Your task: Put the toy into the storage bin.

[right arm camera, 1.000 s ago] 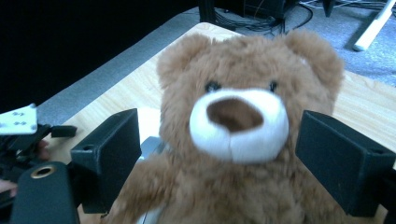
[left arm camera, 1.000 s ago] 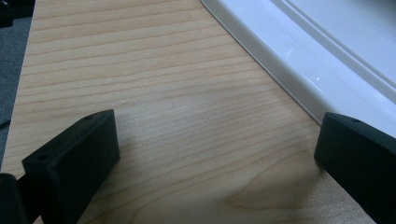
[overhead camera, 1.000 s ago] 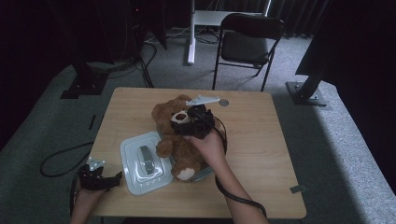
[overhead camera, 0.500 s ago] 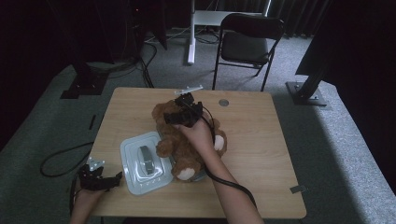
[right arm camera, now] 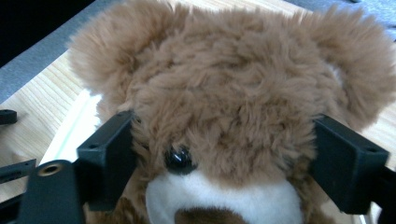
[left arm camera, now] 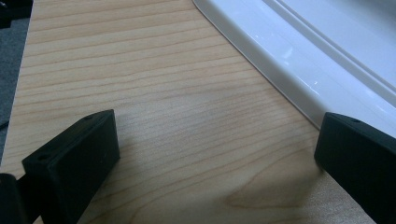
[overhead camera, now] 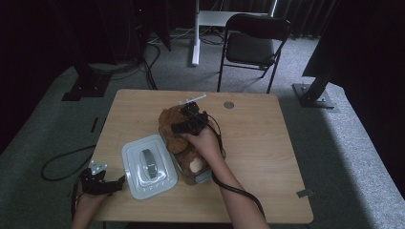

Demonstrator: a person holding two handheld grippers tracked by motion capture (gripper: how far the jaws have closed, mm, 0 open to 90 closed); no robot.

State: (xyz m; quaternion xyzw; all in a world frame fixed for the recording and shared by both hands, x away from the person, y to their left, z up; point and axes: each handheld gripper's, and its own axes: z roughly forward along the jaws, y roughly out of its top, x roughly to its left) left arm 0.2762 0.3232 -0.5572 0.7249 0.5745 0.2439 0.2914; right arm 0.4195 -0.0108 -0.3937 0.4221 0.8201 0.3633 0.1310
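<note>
Teddy bear (overhead camera: 177,136): lies in a clear container (overhead camera: 203,175) mid-counter (overhead camera: 258,143), head toward the far edge.
Right gripper (right arm camera: 224,163): jaws wide, one at each side of the bear's head, just been closing slightly.
Left gripper (left arm camera: 217,158): jaws open over bare counter, beside the white lid (overhead camera: 148,166).

My right gripper (right arm camera: 224,158) has the teddy bear's head (right arm camera: 233,93) filling the space between its wide-set jaws. Right of the bear the table (overhead camera: 258,138) is bare. Left of it, the white lid (overhead camera: 148,167) blocks my left gripper (left arm camera: 215,158).
</note>
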